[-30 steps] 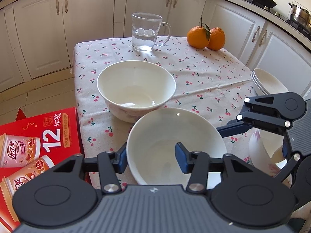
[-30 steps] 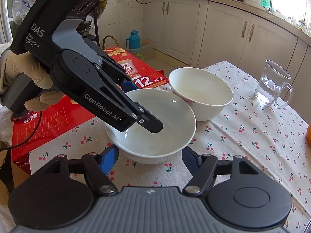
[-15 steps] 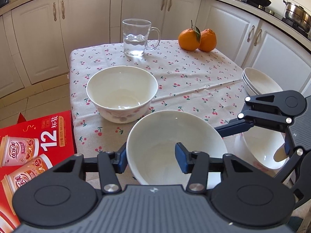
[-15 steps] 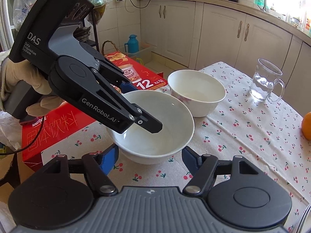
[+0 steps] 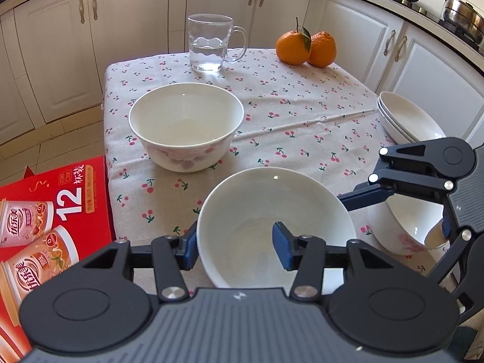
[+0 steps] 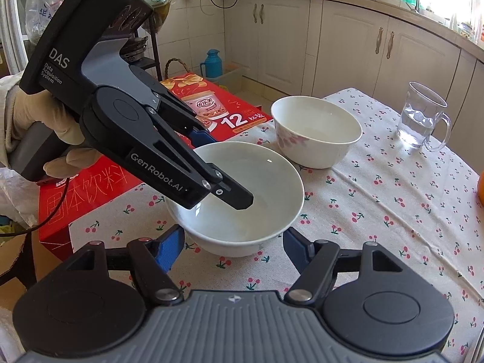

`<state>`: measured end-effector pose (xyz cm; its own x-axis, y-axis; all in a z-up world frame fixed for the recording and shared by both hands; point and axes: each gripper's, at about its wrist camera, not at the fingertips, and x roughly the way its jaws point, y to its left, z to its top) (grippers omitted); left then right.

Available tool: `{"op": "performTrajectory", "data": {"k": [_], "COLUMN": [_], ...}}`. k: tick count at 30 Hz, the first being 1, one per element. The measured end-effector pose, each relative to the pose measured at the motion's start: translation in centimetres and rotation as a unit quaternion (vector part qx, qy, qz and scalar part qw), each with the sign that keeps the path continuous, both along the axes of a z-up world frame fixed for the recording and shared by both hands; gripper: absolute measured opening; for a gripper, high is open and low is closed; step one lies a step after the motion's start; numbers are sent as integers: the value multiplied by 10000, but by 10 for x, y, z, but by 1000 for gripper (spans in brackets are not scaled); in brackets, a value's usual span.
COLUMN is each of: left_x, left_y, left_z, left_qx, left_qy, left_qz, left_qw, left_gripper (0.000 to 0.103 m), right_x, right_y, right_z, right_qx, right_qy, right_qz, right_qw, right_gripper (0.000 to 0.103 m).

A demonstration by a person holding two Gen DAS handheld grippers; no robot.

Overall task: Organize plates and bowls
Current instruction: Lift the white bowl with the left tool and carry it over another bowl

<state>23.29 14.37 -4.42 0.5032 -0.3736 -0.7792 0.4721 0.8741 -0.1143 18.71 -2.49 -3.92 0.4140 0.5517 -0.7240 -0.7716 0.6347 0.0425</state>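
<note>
Left jaws pinching the near rim of the plain white ceramic bowl (image 5: 273,227), one blue pad (image 5: 281,249) inside, one outside; bowl apparently raised just off the cherry-print worktop (image 5: 302,115), contact unclear; right jaws spread wide, just short of that bowl (image 6: 242,193), gripping nothing; beyond, a flower-patterned white bowl (image 5: 186,125); third flowered bowl (image 5: 402,230) half hidden behind the right gripper (image 5: 423,181); stacked white dishes (image 5: 405,118) partly cut off.

Bright daylight, sharp focus, fisheye bending at edges, soft shadows.

White bowl (image 5: 273,227); pink-flowered white bowl (image 5: 186,125); cherry-print tablecloth (image 5: 302,115); orange tangerines (image 5: 305,49); red drink carton (image 5: 51,208).
</note>
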Motion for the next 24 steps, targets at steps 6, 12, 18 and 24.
{"op": "performTrajectory", "data": {"k": [6, 12, 18, 24], "left_x": [1, -2, -10, -17], "left_y": [0, -1, -10, -27], "left_z": [-1, 3, 16, 33], "left_qx": [9, -24, 3, 35], "left_qy": [-11, -65, -239, -419], "left_qz": [-69, -67, -141, -291], "left_qw": [10000, 10000, 9996, 9987], "left_gripper": [49, 49, 49, 49], "right_x": [0, -5, -11, -22], "right_y": [-1, -2, -9, -23], "right_z": [-1, 5, 12, 25], "right_qx": [30, 16, 34, 64], "right_qy": [-29, -113, -193, -367], "right_qz": [17, 11, -39, -139], "right_qw": [10000, 9999, 9998, 9992], "right_gripper": [76, 76, 76, 76]}}
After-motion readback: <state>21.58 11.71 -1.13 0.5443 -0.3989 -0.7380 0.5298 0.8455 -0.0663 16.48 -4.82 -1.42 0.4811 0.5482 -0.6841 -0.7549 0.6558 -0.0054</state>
